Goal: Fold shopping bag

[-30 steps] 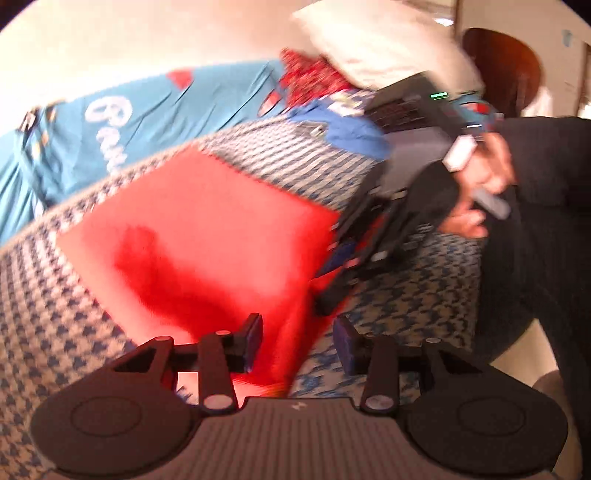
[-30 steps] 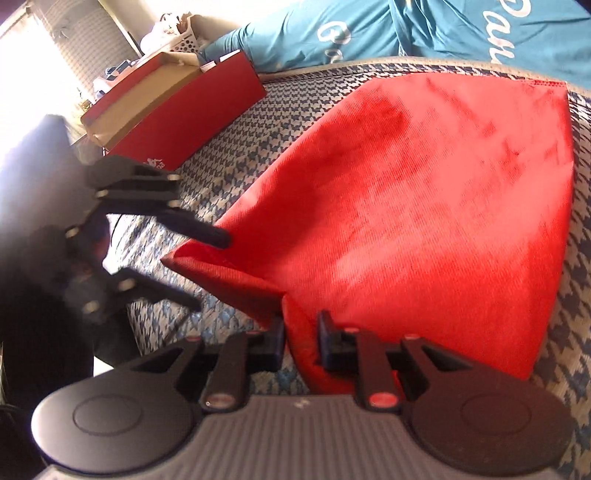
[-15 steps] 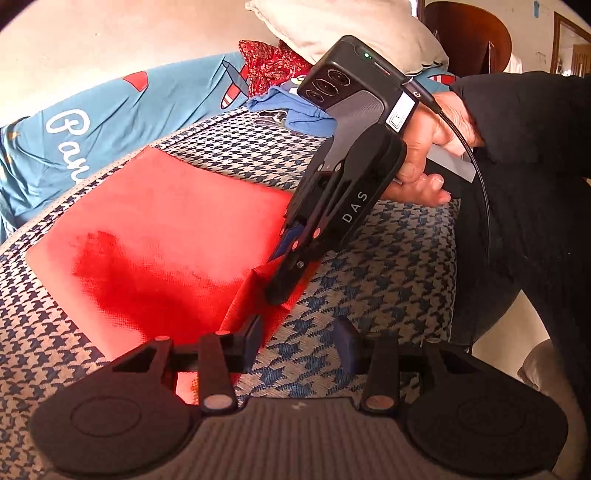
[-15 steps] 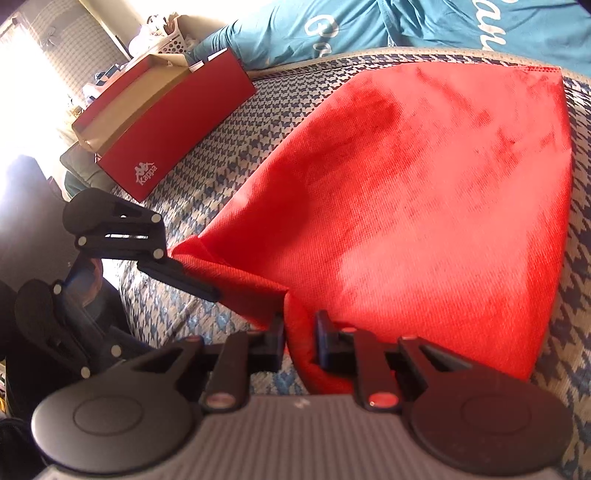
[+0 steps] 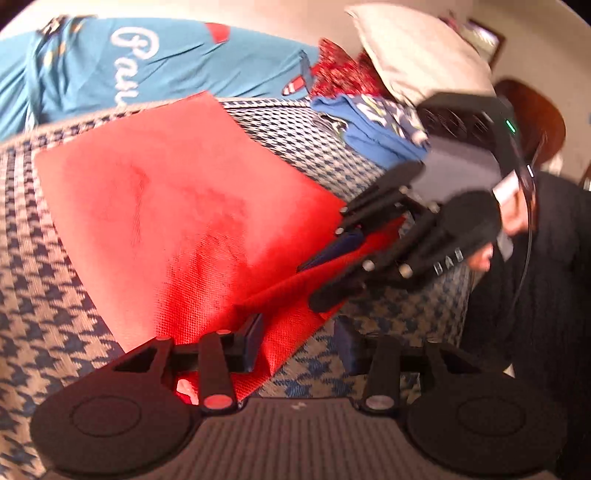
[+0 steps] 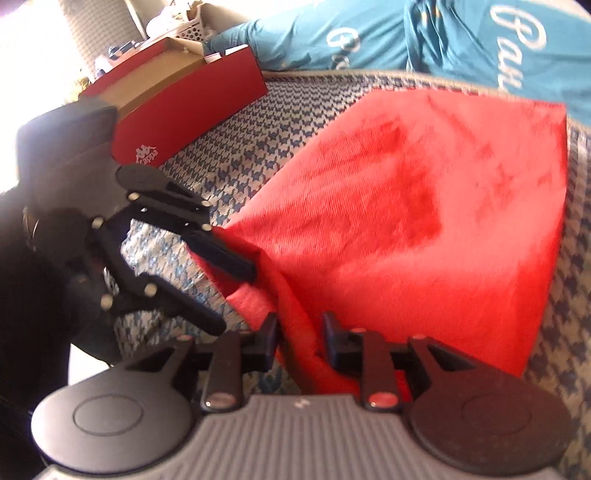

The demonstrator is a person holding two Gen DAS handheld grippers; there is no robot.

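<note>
The red shopping bag (image 6: 424, 221) lies spread flat on a blue-and-cream houndstooth cover (image 6: 266, 133), its near corner rucked up into a ridge at about 6 o'clock in the right wrist view. The right claw (image 6: 300, 338) straddles that ridge: its jaws have just been opening, and the red cloth stands between them with a gap showing on either side, so the pads no longer pinch it. The left claw (image 5: 299, 341) sits at the bag's near edge, jaws apart; the cloth reaches in beside its left pad (image 5: 253, 341) while the other pad is over bare cover, gripping nothing. From the right wrist view, that left claw appears at 9 o'clock, one finger lying on the bag's folded edge. A teal cloth with white lettering (image 6: 461, 33) lies beyond the bag at 12 o'clock, and a red shoebox (image 6: 192, 99) stands at 10 o'clock. A white pillow (image 5: 417, 59) rests at 1 o'clock in the left view.
</note>
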